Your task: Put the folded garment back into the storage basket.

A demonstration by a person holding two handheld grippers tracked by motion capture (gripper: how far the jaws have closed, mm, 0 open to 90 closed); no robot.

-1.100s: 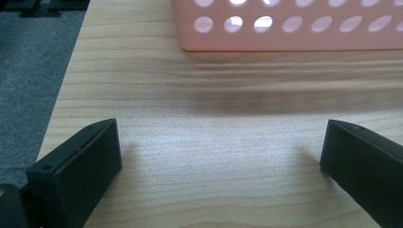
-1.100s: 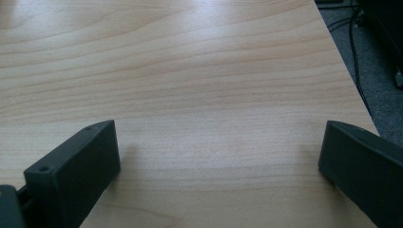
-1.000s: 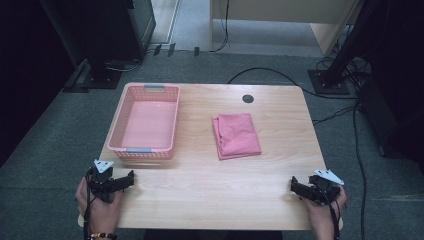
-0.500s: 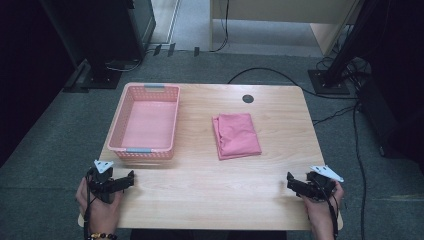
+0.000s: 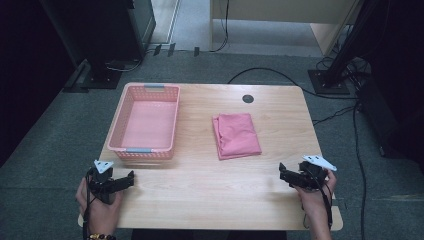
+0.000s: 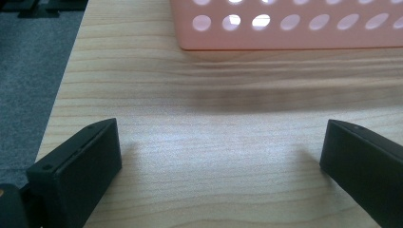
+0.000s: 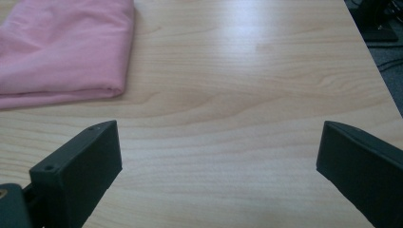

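**Approach Stage: Folded Cloth to Basket**

While both grippers rest at the near edge of the table [image 5: 200,200], no contact with any item has been made. The left gripper [image 5: 131,176] sits at the near left corner, held by the left hand [image 5: 100,207]; its jaws are spread wide with only bare wood between them, as the left gripper view confirms. The right gripper [image 5: 281,170] sits at the near right edge, held by the right hand [image 5: 315,200]; its jaws are likewise released and hold nothing, as the right gripper view confirms.

Farther in, the pink folded cloth [image 5: 235,135] lies flat near the table centre, ahead and to the left of the right gripper and well apart from it. In the right gripper view, the cloth [image 7: 62,47] shows a rounded fold at its near edge. The pink basket [image 5: 147,152] stands on the left half of the table, just ahead of the left gripper and apart from the cloth; it appears to hold nothing. Its perforated near wall [image 6: 294,28] shows in the left gripper view.

Judged step: approach, grasp not yet begun. The next move likely calls for advancing the right gripper to the cloth's near fold, keeping the jaws released until they straddle that fold, then closing on all layers so the cloth stays folded when lifted towards the basket.
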